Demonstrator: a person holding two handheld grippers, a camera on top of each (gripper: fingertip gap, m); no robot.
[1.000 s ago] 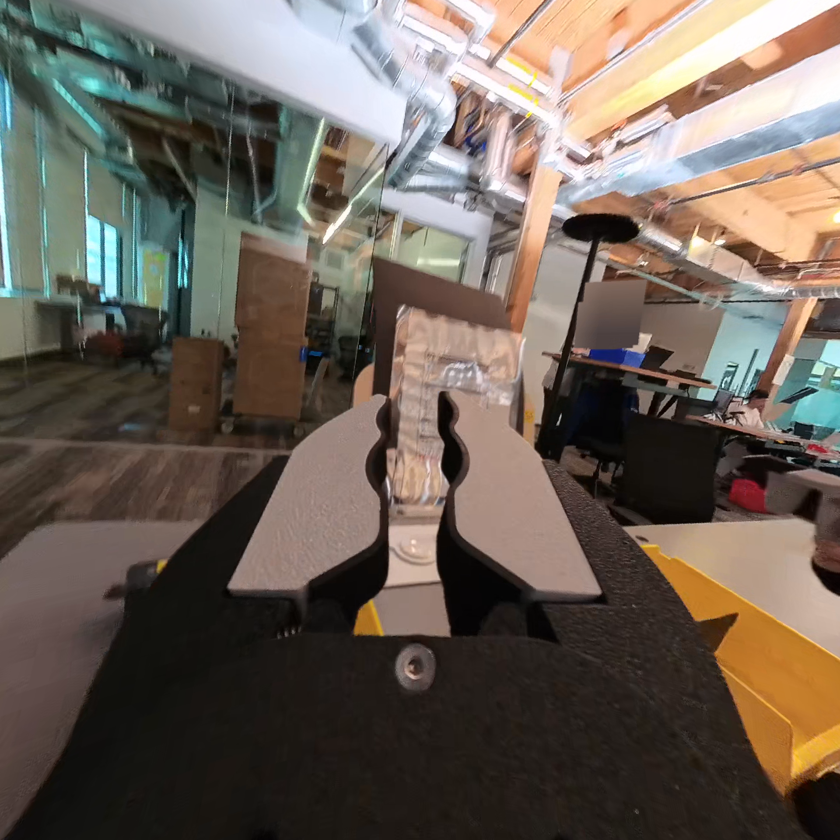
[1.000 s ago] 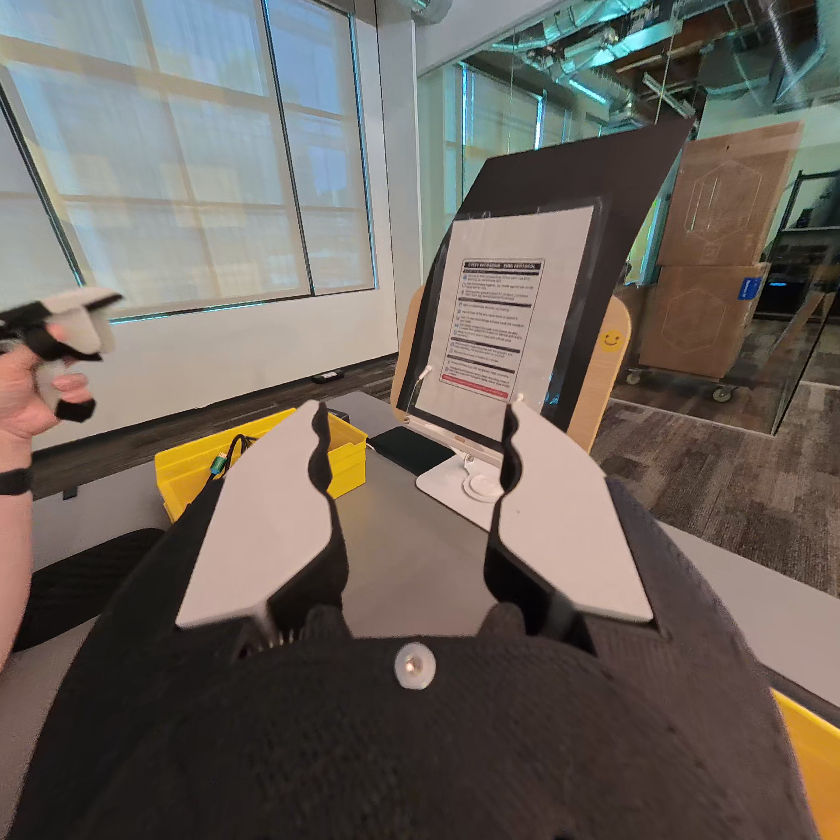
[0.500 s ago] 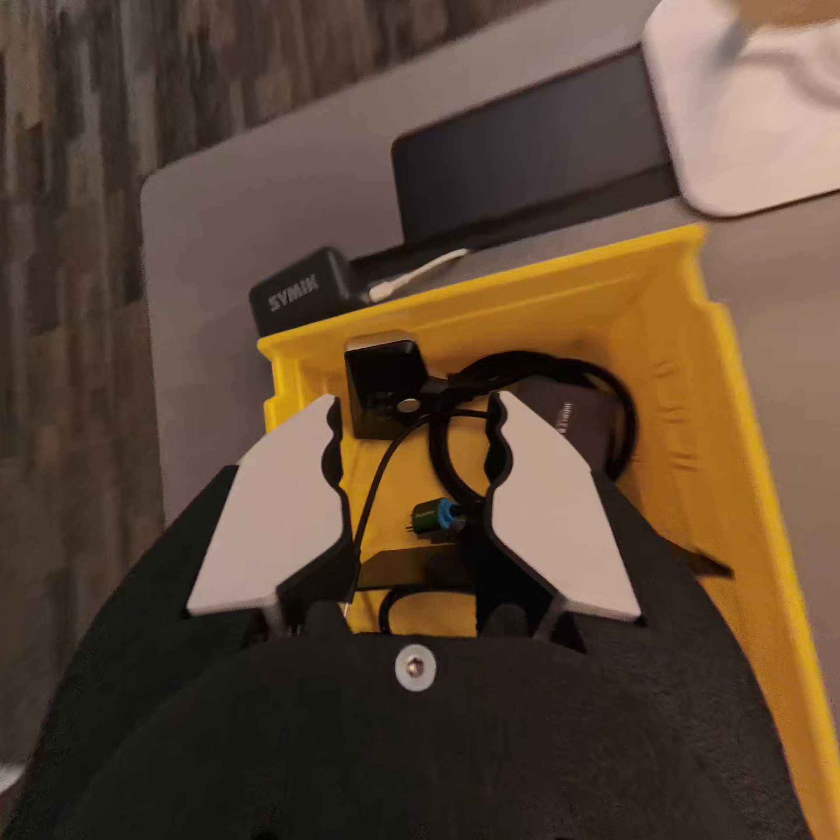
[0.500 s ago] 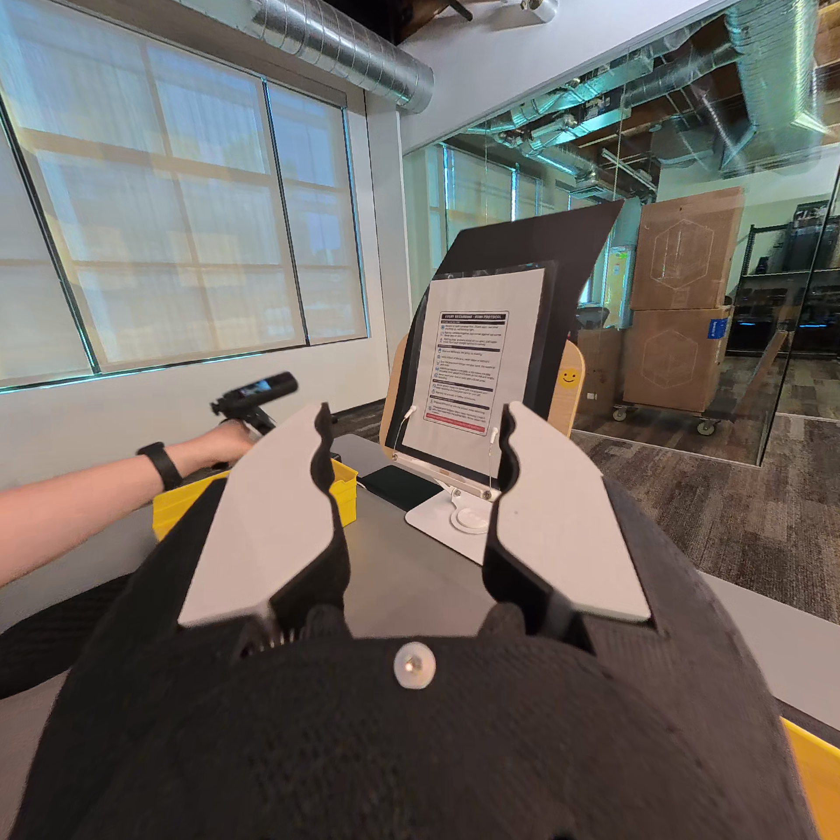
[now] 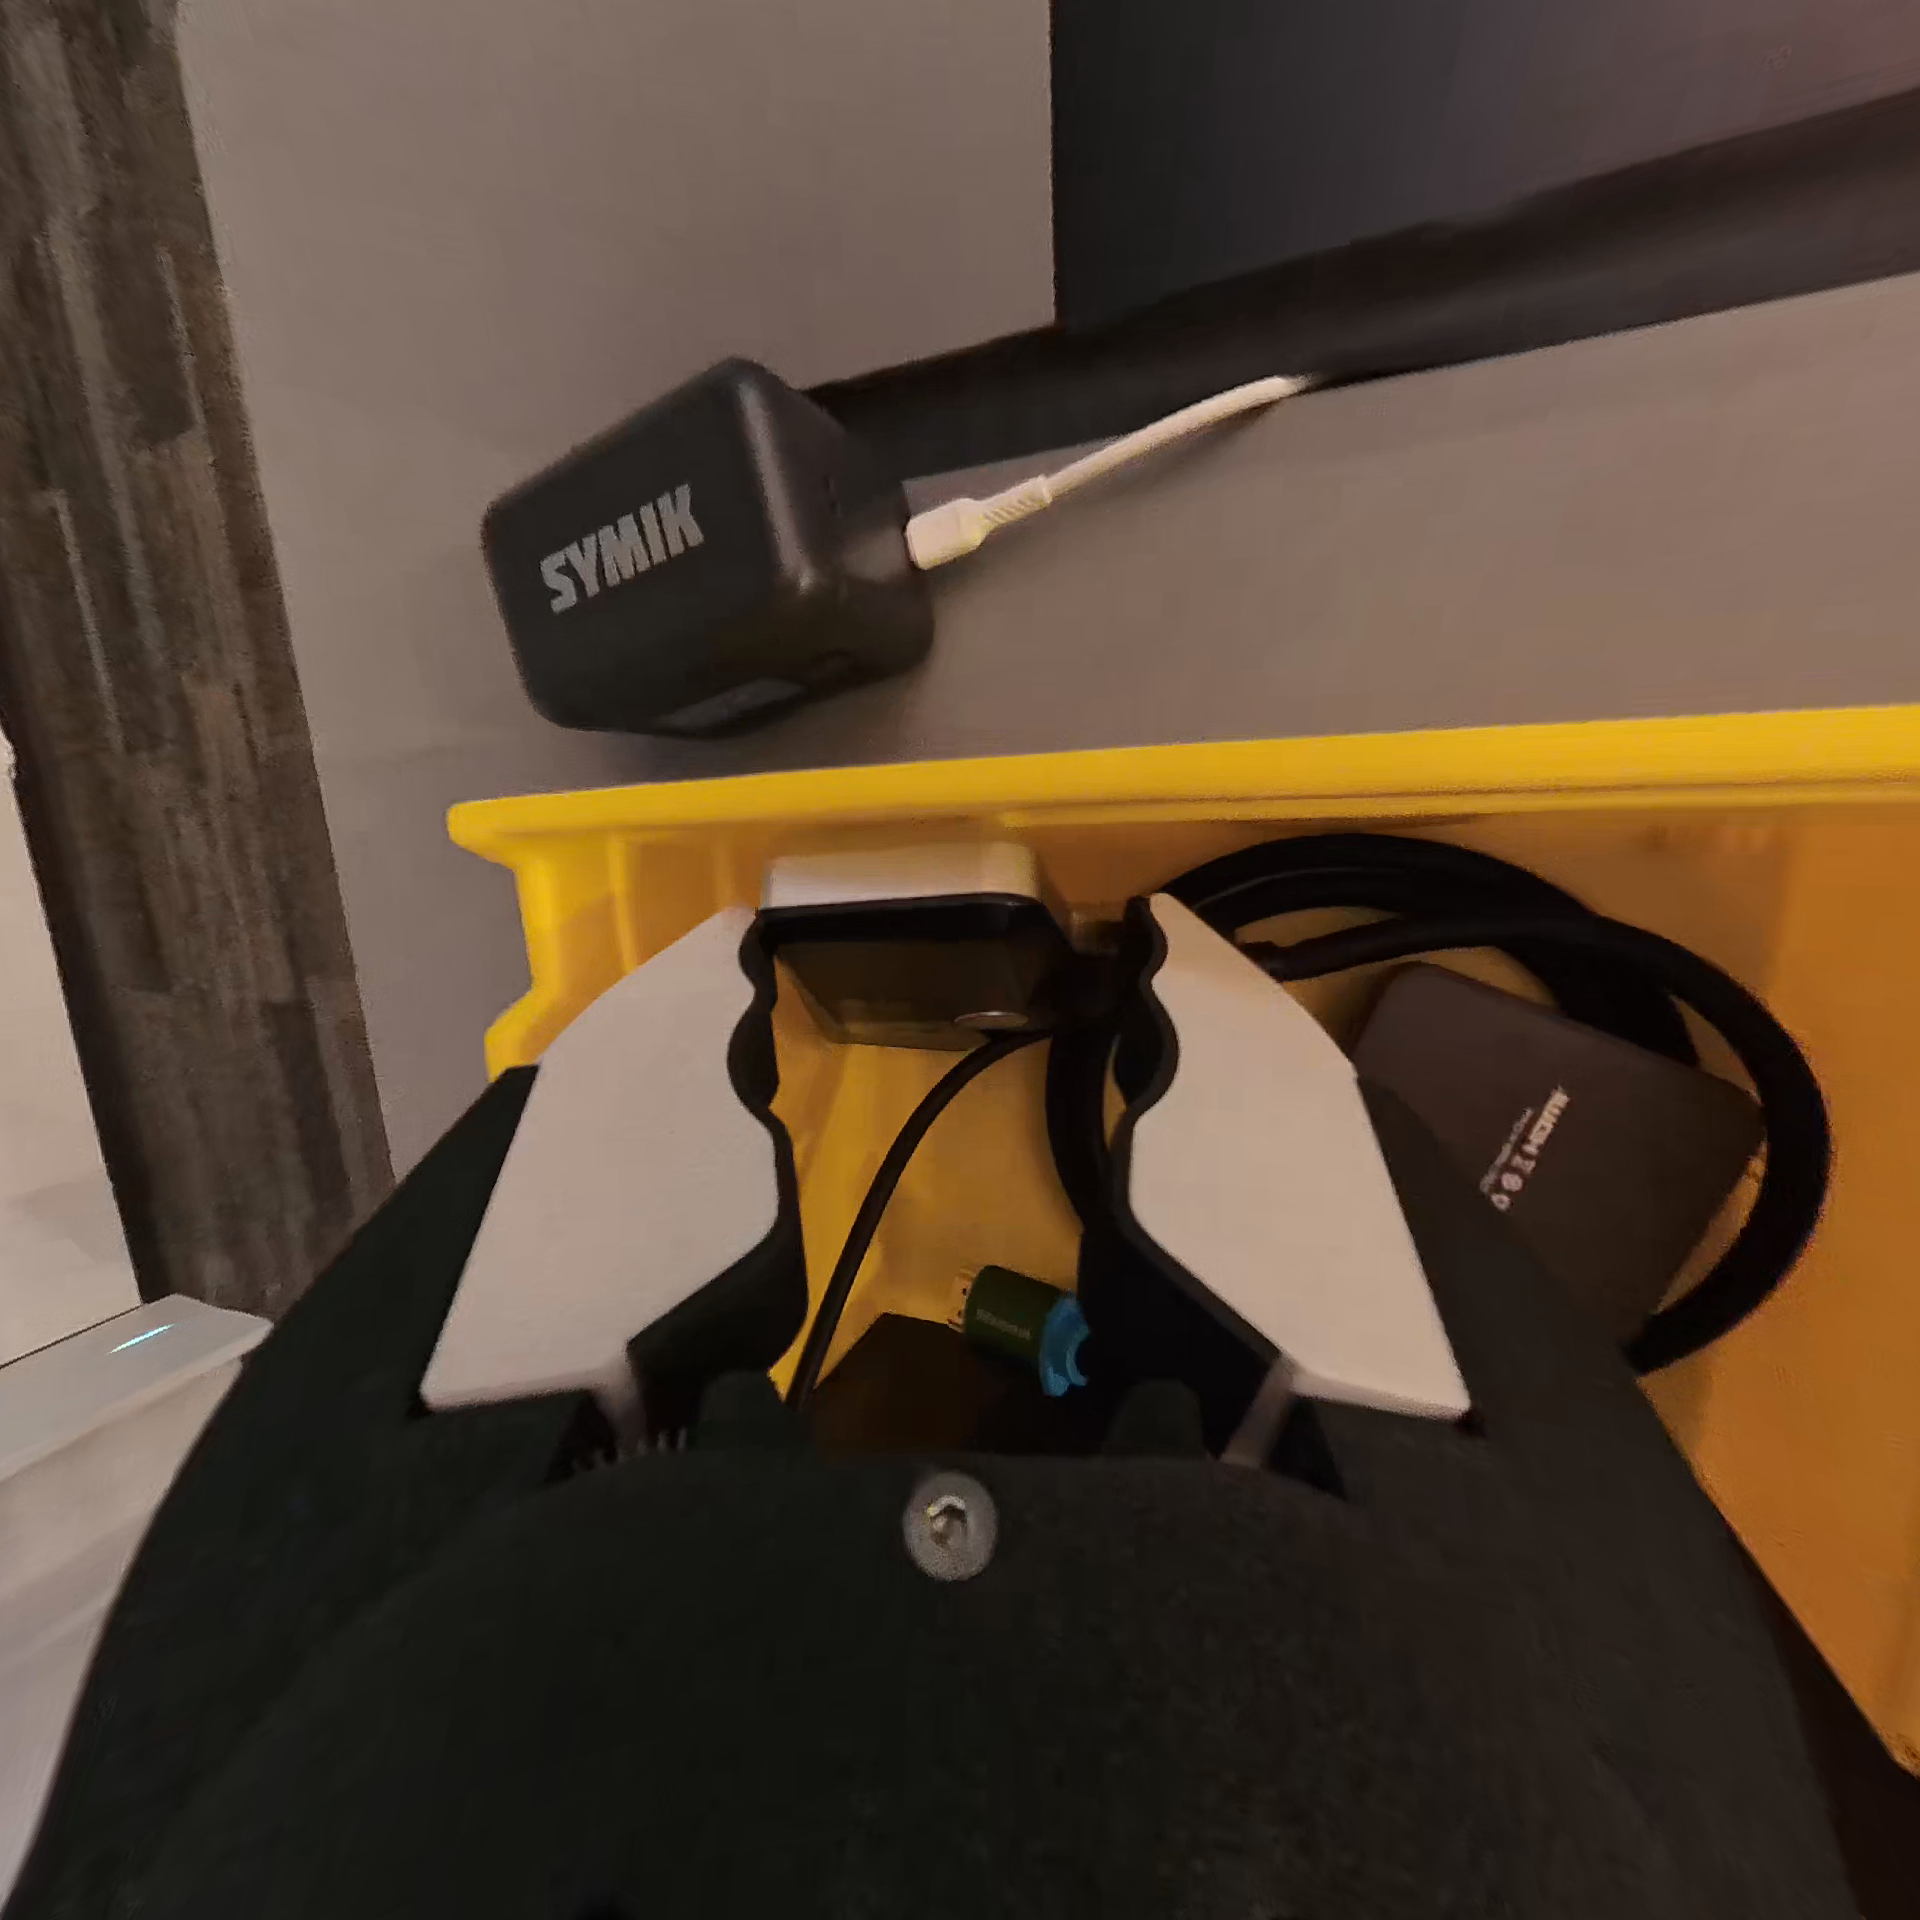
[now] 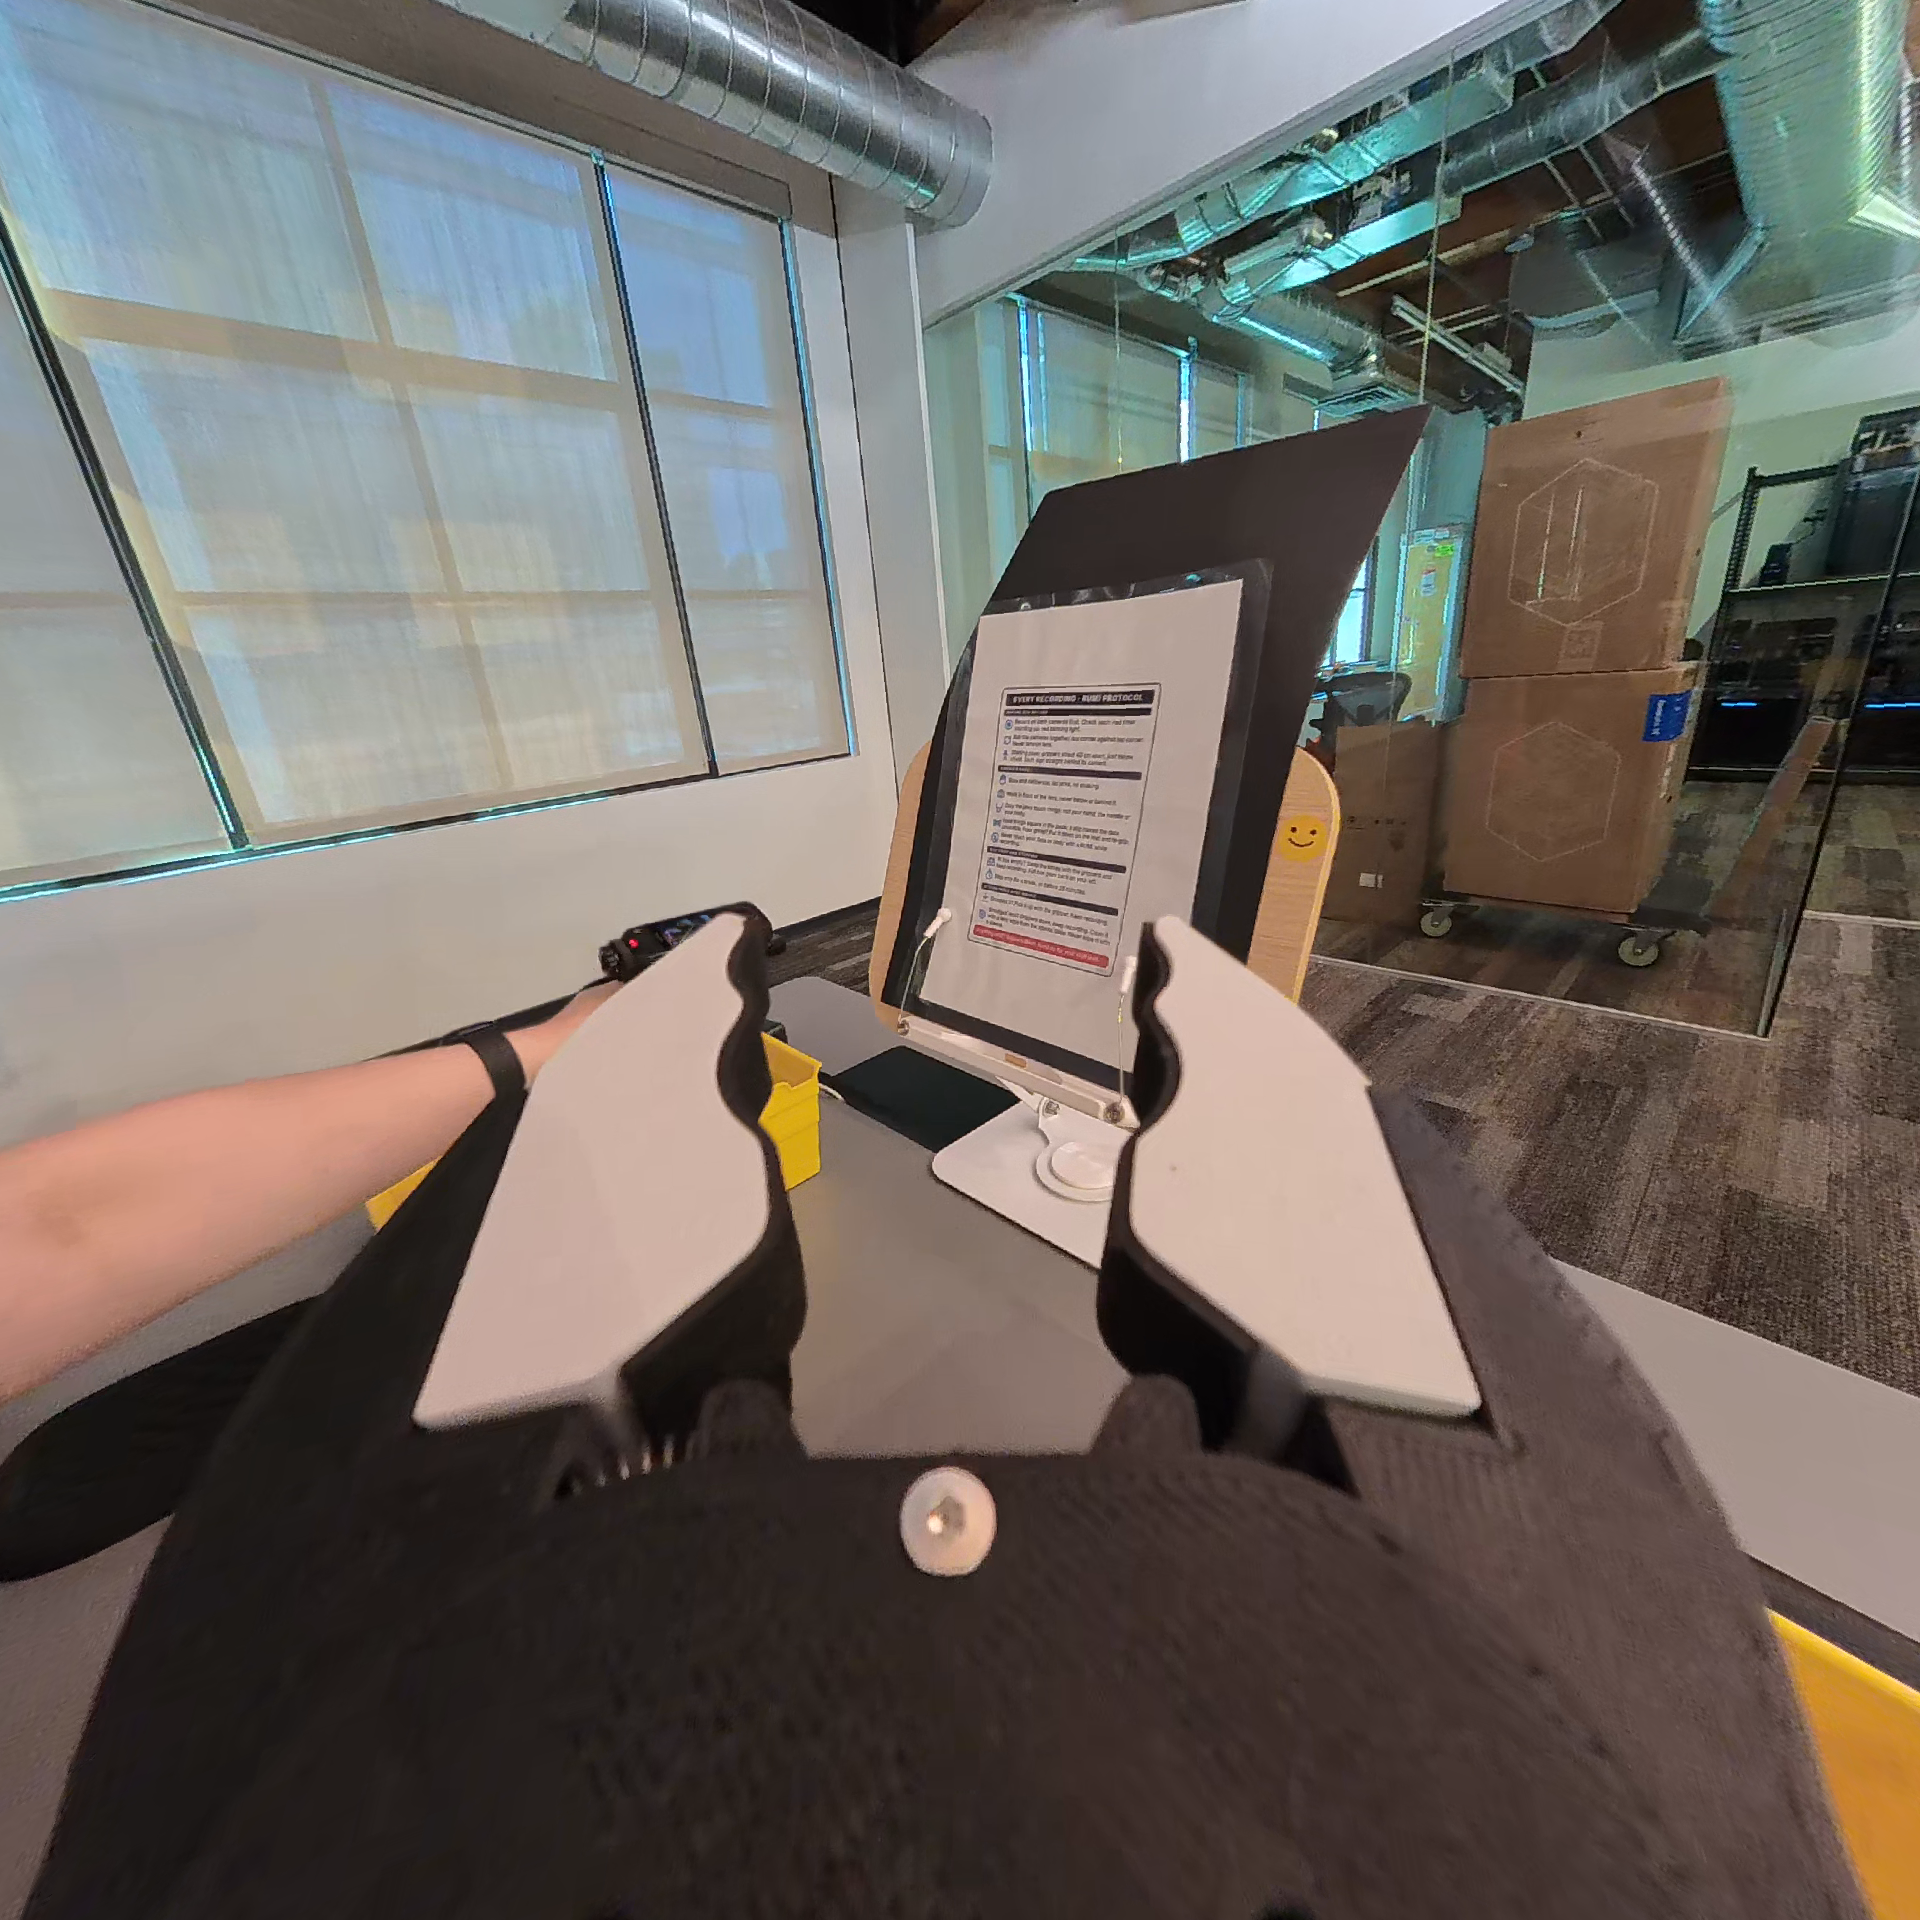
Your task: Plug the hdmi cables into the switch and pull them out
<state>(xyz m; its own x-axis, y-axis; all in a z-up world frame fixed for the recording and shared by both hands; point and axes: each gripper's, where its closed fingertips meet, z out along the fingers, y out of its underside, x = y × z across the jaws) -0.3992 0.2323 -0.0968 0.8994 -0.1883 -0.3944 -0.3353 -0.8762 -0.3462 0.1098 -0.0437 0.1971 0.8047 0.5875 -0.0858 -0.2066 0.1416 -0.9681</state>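
The left hand-held gripper [image 5: 945, 997] points down into a yellow bin [image 5: 1039, 790] with its jaws spread wide and nothing between them. Just past its fingertips, against the bin's far wall, a small black box with a pale top [image 5: 914, 961] lies tilted; a thin black cable [image 5: 883, 1174] runs from near it down between the jaws. Low in the gap sits a green connector with a blue collar [image 5: 1023, 1325], metal tip pointing left. To the right of the right jaw, a flat black device, apparently the switch [image 5: 1538, 1164], lies slanted in the bin, ringed by a coil of thick black HDMI cable [image 5: 1756, 1060]; no plug can be seen seated in it. Beyond the bin's rim, on the grey tabletop [image 5: 1351, 582], rests a black power adapter [image 5: 707, 551] with a white cord [image 5: 1081, 473] plugged into its side, leading toward a dark flat slab [image 5: 1455, 135]. The right hand-held gripper [image 6: 945, 997] hovers above the tabletop, likewise spread apart and empty, facing a document stand [image 6: 1070, 810] with a printed sheet on a white base. Left of it, a bare forearm with a black wristband [image 6: 499, 1055] reaches over the yellow bin's corner [image 6: 790, 1091]. Behind are large windows [image 6: 364, 468] and cardboard boxes [image 6: 1579, 644] on a wheeled dolly.
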